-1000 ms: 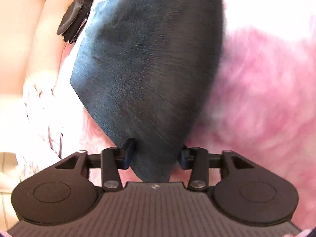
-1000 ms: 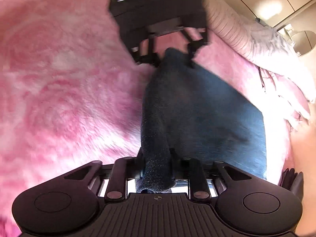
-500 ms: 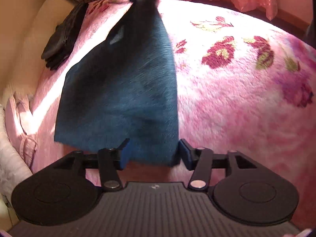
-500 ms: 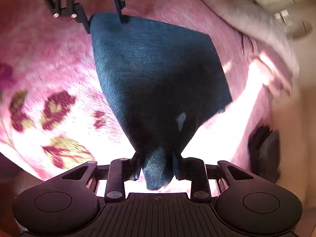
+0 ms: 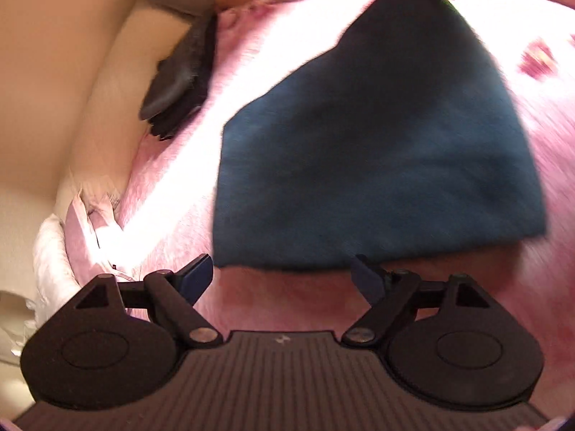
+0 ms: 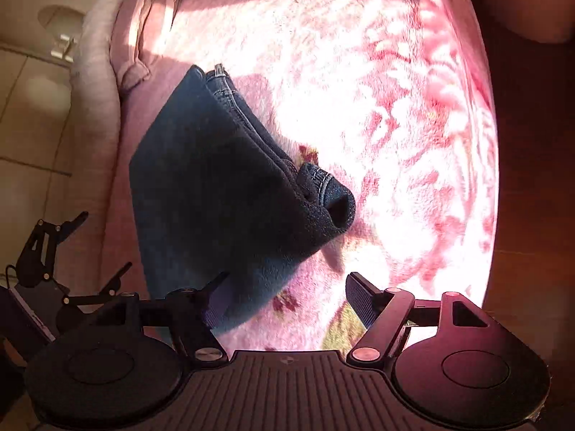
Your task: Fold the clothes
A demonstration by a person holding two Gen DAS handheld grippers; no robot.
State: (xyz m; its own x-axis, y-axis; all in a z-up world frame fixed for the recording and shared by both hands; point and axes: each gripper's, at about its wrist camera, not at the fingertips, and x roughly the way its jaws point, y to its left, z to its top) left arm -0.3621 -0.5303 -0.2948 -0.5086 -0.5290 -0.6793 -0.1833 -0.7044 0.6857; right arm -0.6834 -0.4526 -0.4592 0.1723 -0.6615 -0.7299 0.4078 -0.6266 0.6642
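Folded dark blue jeans (image 5: 377, 151) lie flat on the pink floral blanket (image 5: 287, 305). My left gripper (image 5: 282, 278) is open and empty, just short of the jeans' near edge. In the right wrist view the jeans (image 6: 215, 186) lie folded in layers, with a stitched hem curled up at their right end. My right gripper (image 6: 287, 298) is open and empty above the blanket (image 6: 395, 125), its left finger over the jeans' near corner. The left gripper (image 6: 93, 248) shows open at the left edge of that view.
A black garment (image 5: 183, 75) lies at the blanket's far left edge beside a cream wall. A pale pink garment (image 6: 136, 25) and white bedding (image 5: 54, 251) lie along the blanket's edge. Brown floor (image 6: 532, 179) borders the blanket on the right.
Both grippers have opened and let go of the jeans. The jeans, held up by their ends before, now lie folded on the blanket. Both grippers have drawn back from them.
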